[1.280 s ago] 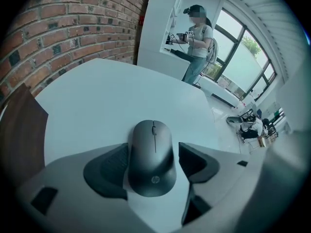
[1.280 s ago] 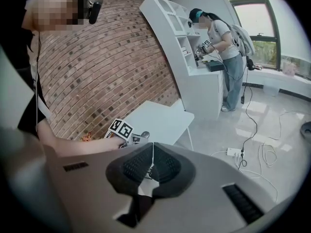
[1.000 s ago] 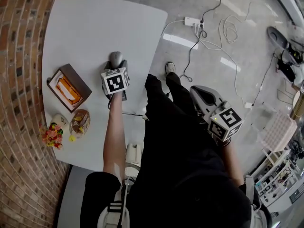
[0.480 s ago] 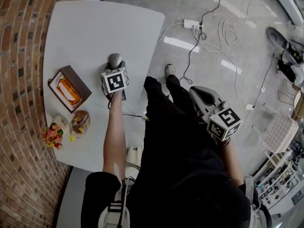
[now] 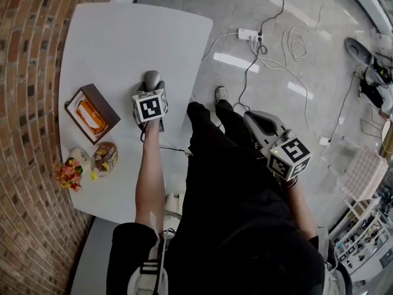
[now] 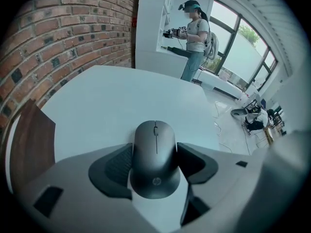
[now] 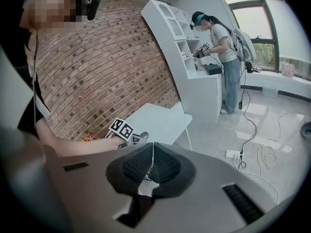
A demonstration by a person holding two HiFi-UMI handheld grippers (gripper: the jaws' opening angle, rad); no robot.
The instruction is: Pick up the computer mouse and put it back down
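Observation:
A dark grey computer mouse [image 5: 151, 77] lies on the white table [image 5: 123, 35], near its right edge. My left gripper [image 5: 150, 86] reaches down over it from the near side. In the left gripper view the mouse [image 6: 155, 154] fills the gap of the left gripper [image 6: 155, 160], and both black pads lie against its sides. The mouse's underside seems to rest on the tabletop. My right gripper [image 5: 253, 119] hangs off the table, over the floor beside my legs. Its pads [image 7: 138, 166] meet with nothing between them in the right gripper [image 7: 151, 168].
A brown tissue box [image 5: 91, 112], a snack bag [image 5: 104, 157] and a small bunch of flowers [image 5: 69, 174] sit at the table's left, by the brick wall. Cables and a power strip [image 5: 249, 34] lie on the floor to the right. Another person [image 6: 194, 38] stands far off.

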